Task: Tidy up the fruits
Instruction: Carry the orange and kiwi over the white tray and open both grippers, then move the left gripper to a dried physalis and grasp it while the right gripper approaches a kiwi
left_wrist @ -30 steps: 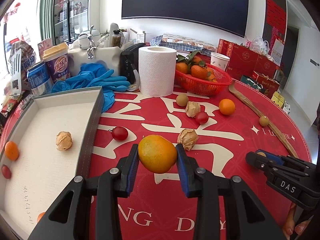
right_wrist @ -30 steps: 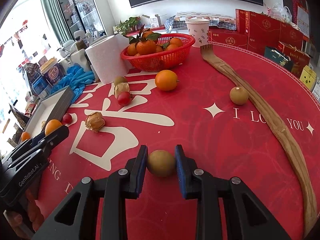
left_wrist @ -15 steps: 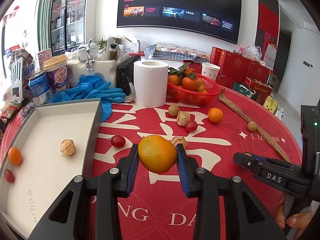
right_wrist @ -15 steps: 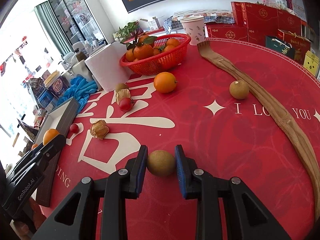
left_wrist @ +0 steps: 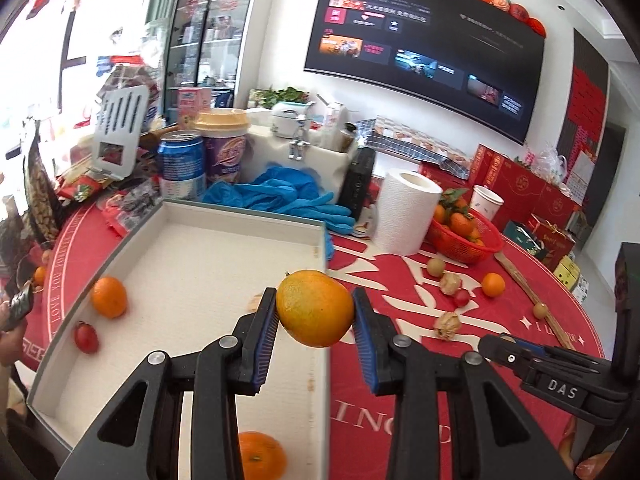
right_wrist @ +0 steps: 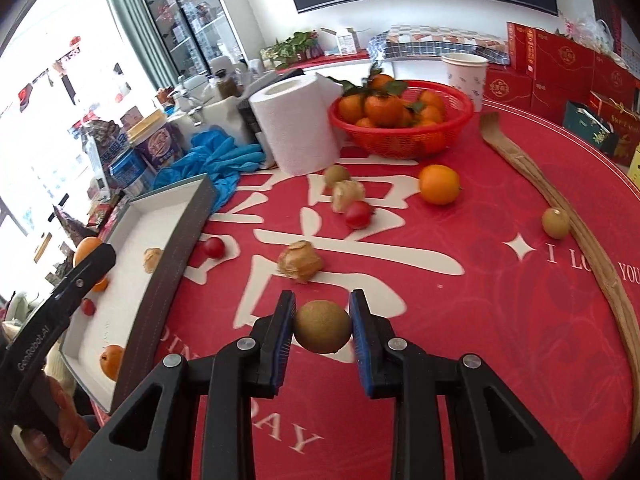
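Orange fruit: the orange (left_wrist: pixel 315 308) is sitting between the two blue pads of the left gripper (left_wrist: pixel 316 322), and the pads are squeezing it on both sides.
Left gripper: it is hanging in the air over the right edge of the white tray (left_wrist: pixel 200 248), with the orange right at its tips.
In the tray: a small orange (left_wrist: pixel 109 297) and a cherry tomato (left_wrist: pixel 86 337) are lying far to the left of the left gripper, and another orange (left_wrist: pixel 260 456) is lying below it, close to the near end.
Brown fruit: the round brown fruit (right_wrist: pixel 323 326) is sitting between the pads of the right gripper (right_wrist: pixel 323 334), and the pads are pressing on it.
Right gripper: it is hanging above the red tablecloth (right_wrist: pixel 480 320), with the tray off to its left.
On the cloth: a papery husk fruit (right_wrist: pixel 300 261) is lying just ahead of the right gripper, and a red basket (right_wrist: pixel 404 136) of oranges is standing far ahead of it.
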### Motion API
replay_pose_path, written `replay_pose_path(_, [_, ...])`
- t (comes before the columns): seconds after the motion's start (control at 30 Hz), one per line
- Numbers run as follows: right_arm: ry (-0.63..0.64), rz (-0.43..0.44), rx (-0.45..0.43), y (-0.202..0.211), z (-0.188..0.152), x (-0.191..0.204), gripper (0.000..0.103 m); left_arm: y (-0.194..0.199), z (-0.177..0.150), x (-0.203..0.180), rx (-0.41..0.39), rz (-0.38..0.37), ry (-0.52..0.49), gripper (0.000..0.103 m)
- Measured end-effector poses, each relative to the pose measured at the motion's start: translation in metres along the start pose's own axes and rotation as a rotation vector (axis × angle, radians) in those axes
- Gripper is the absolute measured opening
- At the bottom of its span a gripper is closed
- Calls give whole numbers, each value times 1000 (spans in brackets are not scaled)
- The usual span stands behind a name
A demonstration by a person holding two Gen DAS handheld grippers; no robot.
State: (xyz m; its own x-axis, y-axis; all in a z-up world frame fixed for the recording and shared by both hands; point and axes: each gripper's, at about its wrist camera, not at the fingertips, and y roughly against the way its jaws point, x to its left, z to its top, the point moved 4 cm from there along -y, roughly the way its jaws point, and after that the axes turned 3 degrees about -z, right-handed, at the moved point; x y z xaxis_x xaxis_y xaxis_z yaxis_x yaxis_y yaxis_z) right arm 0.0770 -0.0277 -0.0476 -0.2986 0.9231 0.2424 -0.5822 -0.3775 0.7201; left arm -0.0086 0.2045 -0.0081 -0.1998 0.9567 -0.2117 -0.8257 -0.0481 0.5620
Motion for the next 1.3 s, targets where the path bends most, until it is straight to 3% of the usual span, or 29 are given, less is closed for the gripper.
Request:
replay_pose_path(0.2, [109,117,23,-13,8,80,29,4,-1,58,-1,97,103,40])
replay_pose_path(0.4, [195,195,57,-30,7,141,29,-6,-11,90,63,151,167,40])
replay_pose_path(0.6, [228,230,112,-49,4,172,29,-10,-16,97,90,171,173,40])
replay_pose_path(0.77, [256,200,121,-57,3,180,29,-11,-16,97,93,166,175,40])
replay_pose_path(0.9, [289,176,104,-57,5,182,29,-13,-17,102,102,185,190,57])
replay_pose_path(0.97, [294,176,104,-56,5,182,30,-12,-17,105,92,199,203,73])
replay_pose_path(1.03, [279,180,106,-55,7,179,39,-8,-16,111,72,220,229,77])
replay_pose_path(1.1, [237,160,81,-51,13,169,97,-6,-15,116,61,212,260,80])
replay_pose_path(1.13, [209,155,58,-47,16,162,103,-6,-16,116,62,207,267,80])
replay_pose_path(1.3, [133,104,35,-34,22,119,103,-11,-16,101,71,197,216,80])
